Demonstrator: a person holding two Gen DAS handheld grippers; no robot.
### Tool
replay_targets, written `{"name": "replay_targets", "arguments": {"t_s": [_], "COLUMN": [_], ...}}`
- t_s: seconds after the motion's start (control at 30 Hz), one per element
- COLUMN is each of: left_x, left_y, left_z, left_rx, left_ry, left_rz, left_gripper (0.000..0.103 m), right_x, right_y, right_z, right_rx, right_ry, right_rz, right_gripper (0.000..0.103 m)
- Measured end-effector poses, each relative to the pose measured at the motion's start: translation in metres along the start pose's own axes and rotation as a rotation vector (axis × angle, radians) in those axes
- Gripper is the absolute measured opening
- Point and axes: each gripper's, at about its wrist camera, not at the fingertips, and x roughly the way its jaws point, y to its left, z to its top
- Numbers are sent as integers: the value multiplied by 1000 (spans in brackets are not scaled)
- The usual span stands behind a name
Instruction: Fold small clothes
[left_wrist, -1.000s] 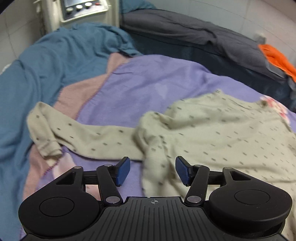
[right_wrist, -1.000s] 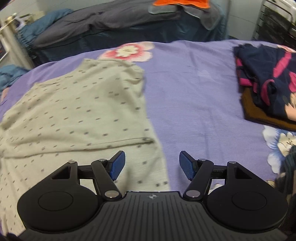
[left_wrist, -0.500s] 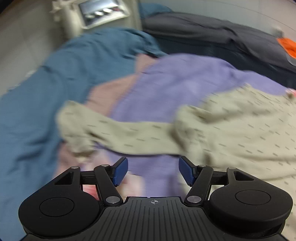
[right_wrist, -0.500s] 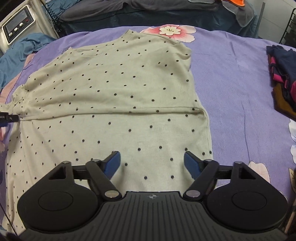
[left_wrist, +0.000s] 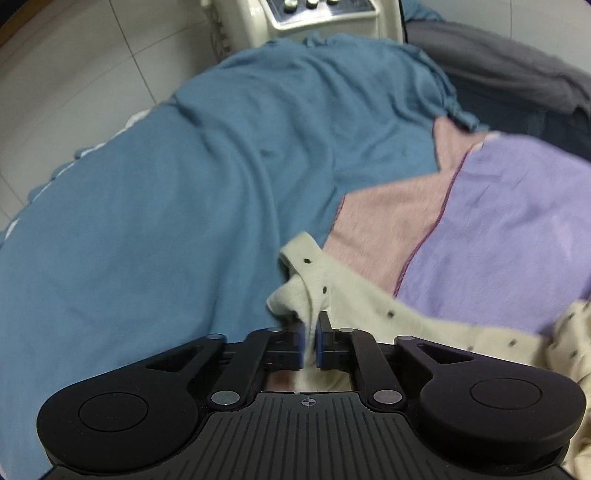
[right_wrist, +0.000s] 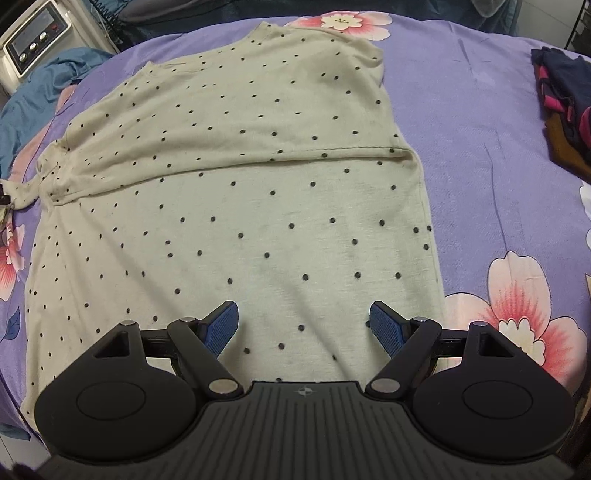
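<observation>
A cream shirt with small dark dots (right_wrist: 240, 166) lies flat on the purple floral blanket (right_wrist: 480, 147), collar at the far side. Its left sleeve (left_wrist: 369, 295) stretches out towards the blue cloth. My left gripper (left_wrist: 310, 328) sits at the end of that sleeve. Its jaws are closing, and the cuff's fabric is pinched between the blue pads. My right gripper (right_wrist: 304, 325) hovers over the shirt's lower part near the right side seam. It is open and holds nothing.
A rumpled blue cloth (left_wrist: 184, 203) covers the bed's left side, beside the blanket's turned-up pink underside (left_wrist: 388, 221). A white appliance with knobs (left_wrist: 314, 14) stands behind. Dark folded clothes (right_wrist: 565, 92) are stacked at the far right, and grey bedding (left_wrist: 517, 66) lies at the back.
My left gripper swung left along the sleeve to its cuff, and its jaws went from wide open to closed on the fabric. My right gripper moved over the shirt's lower part and opened slightly wider.
</observation>
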Motion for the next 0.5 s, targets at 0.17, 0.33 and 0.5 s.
{"name": "replay_targets", "arguments": {"t_s": [0.17,0.33,0.5], "left_x": [-64,-91,-70], "left_y": [57,127,130], "left_z": [18,40,37], "left_rx": [-122,-236,-231], "left_ry": [-217,-283,-186], "left_rz": [72,156,141], "left_gripper": [34,34,34], "right_x": [-3,0,4], "right_y": [-2,-11,-9], "right_z": [-2,-3,-1], "right_rx": [17,67,70], "right_ry": [-7,5,20], "right_rz": [-14,-18,-1], "right_gripper": [83,83,83]}}
